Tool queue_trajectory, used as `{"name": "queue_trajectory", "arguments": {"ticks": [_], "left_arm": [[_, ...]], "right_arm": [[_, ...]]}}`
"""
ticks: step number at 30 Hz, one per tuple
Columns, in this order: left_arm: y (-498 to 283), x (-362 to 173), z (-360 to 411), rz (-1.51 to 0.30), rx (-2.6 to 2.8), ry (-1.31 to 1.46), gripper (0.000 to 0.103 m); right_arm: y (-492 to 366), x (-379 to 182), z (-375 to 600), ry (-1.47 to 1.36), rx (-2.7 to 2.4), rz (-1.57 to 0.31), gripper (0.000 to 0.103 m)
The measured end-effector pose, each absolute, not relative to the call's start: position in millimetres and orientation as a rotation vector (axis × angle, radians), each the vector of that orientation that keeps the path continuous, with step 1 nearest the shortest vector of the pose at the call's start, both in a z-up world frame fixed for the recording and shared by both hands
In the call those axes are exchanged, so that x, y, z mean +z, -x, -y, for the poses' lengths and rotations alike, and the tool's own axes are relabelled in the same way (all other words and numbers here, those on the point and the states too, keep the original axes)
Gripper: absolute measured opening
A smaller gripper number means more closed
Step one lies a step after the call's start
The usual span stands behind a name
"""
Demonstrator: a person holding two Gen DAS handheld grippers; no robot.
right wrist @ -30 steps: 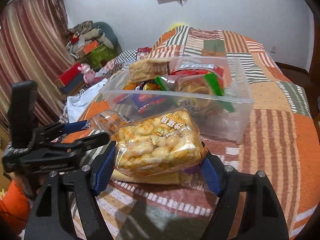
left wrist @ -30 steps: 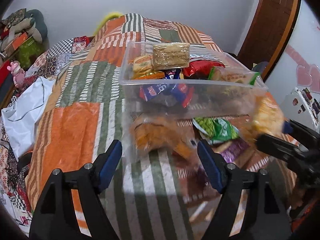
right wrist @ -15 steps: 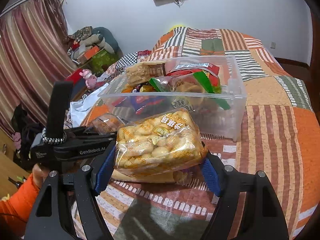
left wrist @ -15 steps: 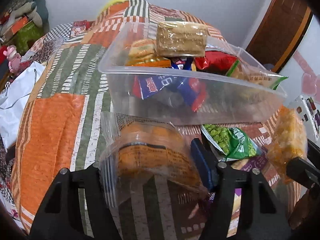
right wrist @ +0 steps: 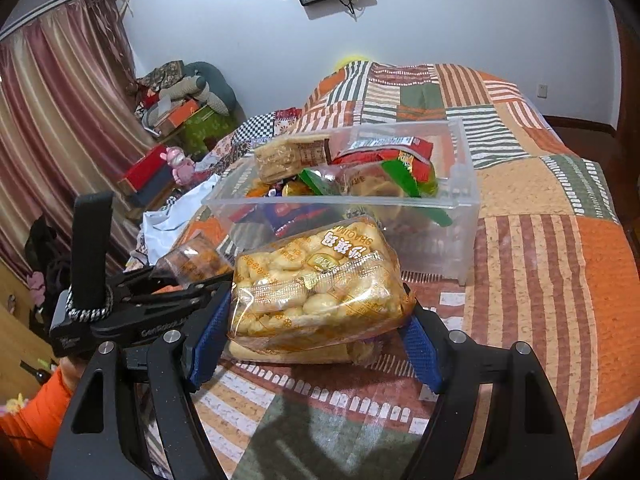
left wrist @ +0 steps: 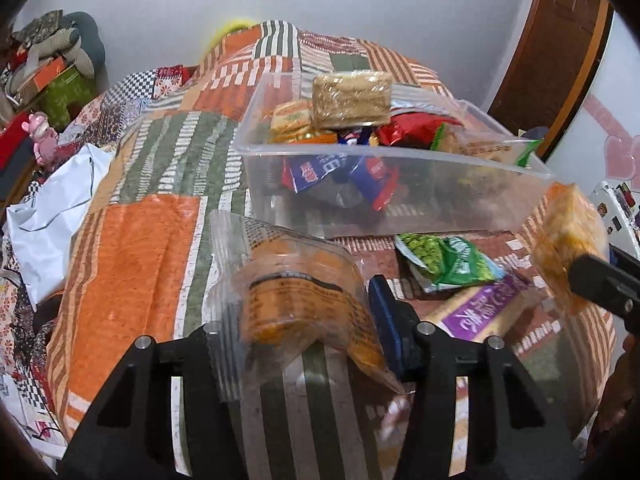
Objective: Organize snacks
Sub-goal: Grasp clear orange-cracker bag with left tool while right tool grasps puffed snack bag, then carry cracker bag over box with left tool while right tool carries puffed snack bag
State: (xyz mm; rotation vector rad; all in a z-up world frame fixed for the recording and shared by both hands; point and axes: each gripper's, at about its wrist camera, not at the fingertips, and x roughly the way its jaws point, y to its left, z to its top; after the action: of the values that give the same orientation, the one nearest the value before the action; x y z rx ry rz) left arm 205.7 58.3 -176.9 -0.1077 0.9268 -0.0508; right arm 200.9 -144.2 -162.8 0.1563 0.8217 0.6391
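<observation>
A clear bag of orange snacks (left wrist: 296,300) sits between the fingers of my left gripper (left wrist: 300,320), whose jaws are closing and squeeze it; the left pad is hidden behind the bag. The same bag (right wrist: 192,256) shows in the right wrist view, sticking out of the left gripper (right wrist: 188,280). My right gripper (right wrist: 316,320) is shut on a bag of pale yellow biscuits (right wrist: 316,280), held just above the quilt. In front of both stands a clear plastic bin (left wrist: 420,208) filled with several snack packets.
A green pea packet (left wrist: 448,260) and a purple packet (left wrist: 480,308) lie on the patchwork quilt (left wrist: 132,248) by the bin. Another flat packet (right wrist: 296,354) lies under the yellow bag. A white cloth (left wrist: 52,208) and clutter sit at the bed's left edge.
My left gripper came forward around the orange snack bag and its jaws narrowed onto it; the bag now stands up between them. The right gripper kept its bag and barely moved.
</observation>
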Motion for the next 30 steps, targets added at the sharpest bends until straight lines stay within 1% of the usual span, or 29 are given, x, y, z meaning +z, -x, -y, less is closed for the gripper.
{"name": "queue_trajectory", "arguments": {"ticks": [4, 19, 24, 30], "left_arm": [[-199.4, -159.1, -54.4, -0.894, -0.064, 0.094, 0.044], [-196.4, -102.8, -37.9, -0.758, -0.088, 0.063, 0.043], [-209.0, -93.1, -30.5, -0.736, -0.094, 0.061, 0.043], [-225.7, -94.7, -20.9, -0.744, -0.090, 0.041, 0.043]], "right_arm": [[-198.4, -153.2, 149.3, -0.158, 0.625, -0.796, 0.074], [-211.0, -132.1, 162.9, -0.141, 0.585, -0.736, 0.074], [-222.5, -125.3, 170.6, -0.140, 0.559, -0.709, 0.074], [-238.9, -120.5, 184.8, -0.140, 0.530, -0.703, 0.074]]}}
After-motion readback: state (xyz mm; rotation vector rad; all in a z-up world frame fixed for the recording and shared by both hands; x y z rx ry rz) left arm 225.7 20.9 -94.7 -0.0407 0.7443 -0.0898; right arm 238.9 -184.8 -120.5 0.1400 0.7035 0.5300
